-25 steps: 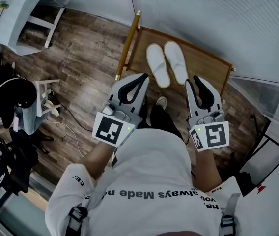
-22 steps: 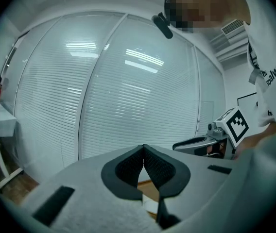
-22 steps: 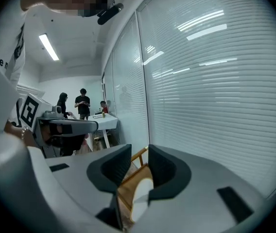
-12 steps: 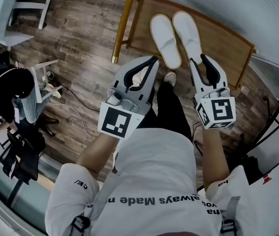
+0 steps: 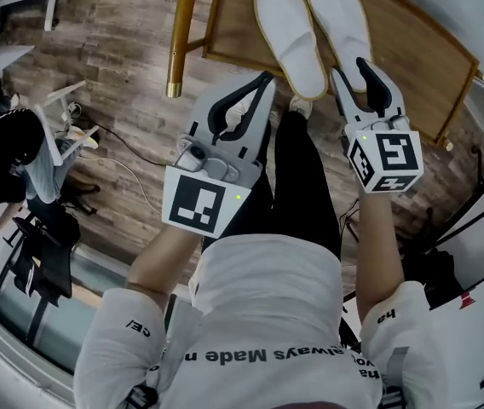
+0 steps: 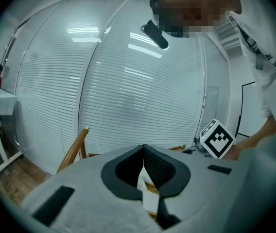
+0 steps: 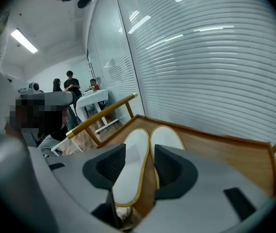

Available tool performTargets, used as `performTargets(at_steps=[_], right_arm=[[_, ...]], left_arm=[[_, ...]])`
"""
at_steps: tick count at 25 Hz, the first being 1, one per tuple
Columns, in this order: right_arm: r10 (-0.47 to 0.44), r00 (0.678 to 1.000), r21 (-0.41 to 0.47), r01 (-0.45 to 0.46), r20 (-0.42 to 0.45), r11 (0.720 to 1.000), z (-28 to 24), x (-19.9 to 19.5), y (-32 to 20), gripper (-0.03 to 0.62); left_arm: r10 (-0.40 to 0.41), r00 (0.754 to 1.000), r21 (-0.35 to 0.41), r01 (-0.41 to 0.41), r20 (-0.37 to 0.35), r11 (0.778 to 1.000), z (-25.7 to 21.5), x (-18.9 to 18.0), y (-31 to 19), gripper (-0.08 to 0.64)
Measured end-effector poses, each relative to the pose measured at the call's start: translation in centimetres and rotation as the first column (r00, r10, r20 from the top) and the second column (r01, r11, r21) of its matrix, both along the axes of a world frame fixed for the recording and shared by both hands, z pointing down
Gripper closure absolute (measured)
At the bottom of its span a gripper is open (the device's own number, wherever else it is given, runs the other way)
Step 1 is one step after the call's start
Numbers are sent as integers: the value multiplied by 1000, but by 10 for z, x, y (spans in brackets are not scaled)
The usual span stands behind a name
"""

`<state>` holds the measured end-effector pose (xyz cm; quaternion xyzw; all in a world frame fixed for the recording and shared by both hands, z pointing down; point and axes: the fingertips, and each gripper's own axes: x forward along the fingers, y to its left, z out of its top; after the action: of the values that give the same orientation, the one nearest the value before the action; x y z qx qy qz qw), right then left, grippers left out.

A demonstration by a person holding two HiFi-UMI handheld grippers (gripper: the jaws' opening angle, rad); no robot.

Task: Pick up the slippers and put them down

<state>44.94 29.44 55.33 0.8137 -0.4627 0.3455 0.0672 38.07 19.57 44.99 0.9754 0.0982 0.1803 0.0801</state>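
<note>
With jaws just opened wide and nothing pressed between them, the right tool point(image 5: 350, 68), nearer than the closed, empty left tool point(image 5: 262, 82), faces the slippers point(image 5: 291, 37) at its 12 o'clock, side by side on the wooden tray point(image 5: 412, 62), long axes running 12-to-6.
</note>
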Motion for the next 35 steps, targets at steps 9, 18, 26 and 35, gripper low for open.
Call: performTargets(at_steps=[9, 18, 26, 35], right_arm=[[-1, 999, -70, 4, 40, 998, 80, 15, -5, 407], [-34, 998, -107, 41, 58, 993, 107, 14, -24, 400], [-36, 997, -145, 45, 64, 988, 112, 15, -43, 400], [18, 1000, -215, -22, -19, 976, 121, 30, -51, 555]], left_arm=[[14, 999, 17, -14, 33, 1000, 70, 3, -3, 549], [-21, 999, -19, 22, 46, 1000, 103, 5, -11, 549], [-19, 998, -20, 20, 53, 1000, 105, -2, -17, 549], [-27, 998, -17, 28, 50, 999, 104, -3, -23, 549]])
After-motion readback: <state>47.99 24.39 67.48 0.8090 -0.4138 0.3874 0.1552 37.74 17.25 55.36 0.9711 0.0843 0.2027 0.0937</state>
